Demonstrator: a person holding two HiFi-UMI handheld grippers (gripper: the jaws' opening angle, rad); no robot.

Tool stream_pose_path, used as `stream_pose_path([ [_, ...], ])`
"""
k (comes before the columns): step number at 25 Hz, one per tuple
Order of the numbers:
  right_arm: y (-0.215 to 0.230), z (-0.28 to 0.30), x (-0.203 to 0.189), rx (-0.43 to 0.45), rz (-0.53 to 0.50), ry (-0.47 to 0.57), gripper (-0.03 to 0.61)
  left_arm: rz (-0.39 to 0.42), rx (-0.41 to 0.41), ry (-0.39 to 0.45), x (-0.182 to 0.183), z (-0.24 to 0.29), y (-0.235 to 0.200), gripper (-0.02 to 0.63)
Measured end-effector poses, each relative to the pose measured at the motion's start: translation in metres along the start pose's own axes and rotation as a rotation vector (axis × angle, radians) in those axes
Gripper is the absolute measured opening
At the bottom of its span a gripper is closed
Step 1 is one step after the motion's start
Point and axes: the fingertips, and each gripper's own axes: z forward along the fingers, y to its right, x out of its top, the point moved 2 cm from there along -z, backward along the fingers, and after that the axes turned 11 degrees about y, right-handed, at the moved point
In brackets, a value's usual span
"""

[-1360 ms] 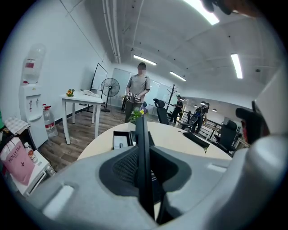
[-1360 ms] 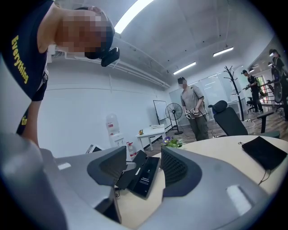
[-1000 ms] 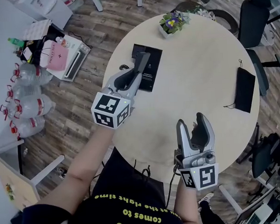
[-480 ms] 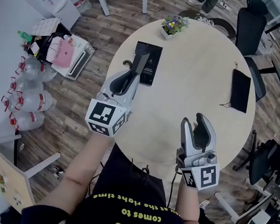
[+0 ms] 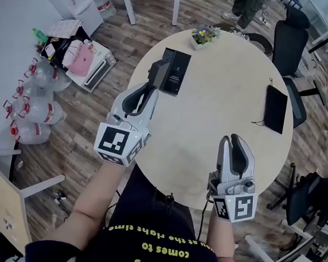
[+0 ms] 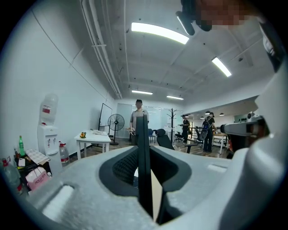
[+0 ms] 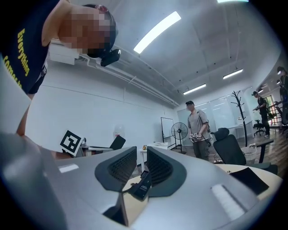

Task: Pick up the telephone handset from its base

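My left gripper (image 5: 150,89) is shut on the black telephone handset (image 5: 161,72), which hangs in the air just left of its flat black base (image 5: 178,75) on the round beige table (image 5: 223,95). In the left gripper view the handset (image 6: 143,152) shows edge-on as a thin dark bar pinched between the pads. My right gripper (image 5: 232,139) hovers over the table's near edge. Its jaws have just been closing to a narrow gap, and nothing is between them. Through that gap the right gripper view shows the base (image 7: 140,185).
A small flower pot (image 5: 204,35) stands at the table's far edge and a black pouch (image 5: 275,108) lies at its right side. Office chairs (image 5: 289,40) stand to the right. Water bottles (image 5: 33,109) and bags crowd the floor at left. A person (image 6: 138,117) stands farther off.
My left gripper has lifted the handset up and off the base. The right gripper's jaws have narrowed from wide open, and it has risen slightly.
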Motion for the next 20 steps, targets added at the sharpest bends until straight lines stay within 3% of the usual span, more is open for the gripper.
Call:
stream_pose_path([
  [6,-0.006,-0.014,0.021,0.025,-0.019,0.045,0.071,0.039,0.03,0.051,0.029,-0.029,0.015,0.08],
  [11,-0.005,-0.019,0.036,-0.025,-0.032,0.075,0.059,0.073,0.038,0.083,0.054,-0.052,0.017,0.08],
  [20,-0.021,-0.011,0.053,-0.066,-0.054,0.103,0.03,0.005,0.011,0.159,0.081,-0.079,0.002,0.08],
])
